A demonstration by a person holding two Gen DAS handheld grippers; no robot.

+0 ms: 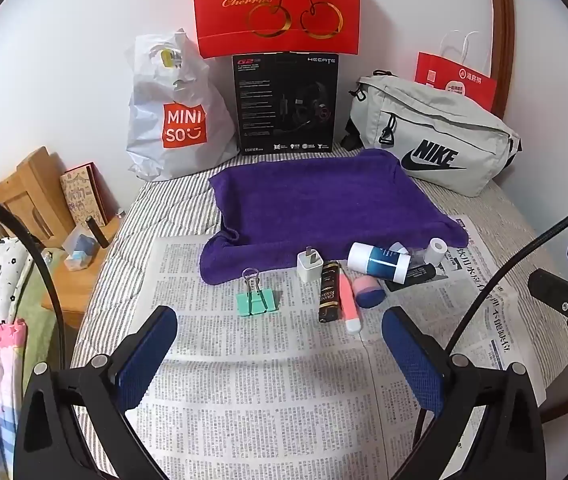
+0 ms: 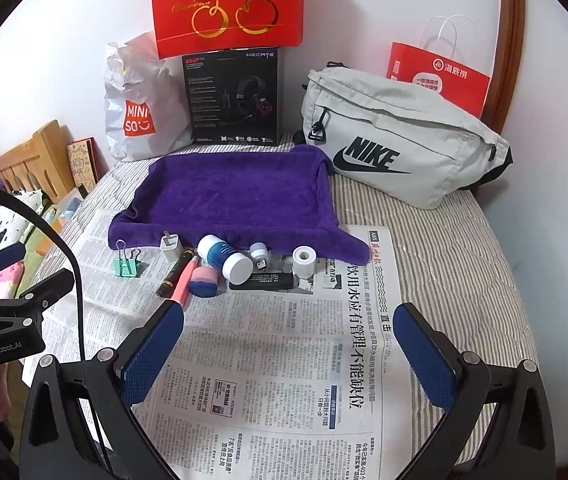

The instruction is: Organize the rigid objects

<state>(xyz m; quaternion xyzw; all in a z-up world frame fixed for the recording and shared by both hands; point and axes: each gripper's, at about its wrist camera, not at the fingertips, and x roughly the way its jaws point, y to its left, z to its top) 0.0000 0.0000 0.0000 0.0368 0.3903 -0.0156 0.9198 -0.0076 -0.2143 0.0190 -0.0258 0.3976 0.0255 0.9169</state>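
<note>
A: We start with the largest item. The newspaper (image 1: 243,380) lies flat under both claws and runs forward past their tips. Ahead of it we see the purple towel (image 1: 316,204), its near edge overlapping the paper's far edge.

B: Confirmed. We report the left gripper (image 1: 279,344) with its jaws spread wide and nothing between the blue pads. The right gripper (image 2: 288,340) stands the same way: wide apart, holding nothing. Both hover above the newspaper.

A: Next, the small items. Ahead of the right claw's left finger we find the white and blue bottle (image 2: 225,258) lying on its side, at the towel's near edge. Just in front of it, nearer the claw, lies the black stick (image 2: 261,281).

B: Ahead and slightly right of the left claw's centre we see the dark tube (image 1: 330,292) and the pink tube (image 1: 350,304) side by side, touching. The pink and blue sponge (image 1: 368,292) sits just right of them.

A: The white charger plug (image 1: 310,266) stands just beyond the dark tube. The white tape roll (image 2: 304,260) stands right of the bottle.

B: Finally, the green binder clip (image 1: 256,300) sits ahead of the left claw's left finger, apart from the cluster.
</note>
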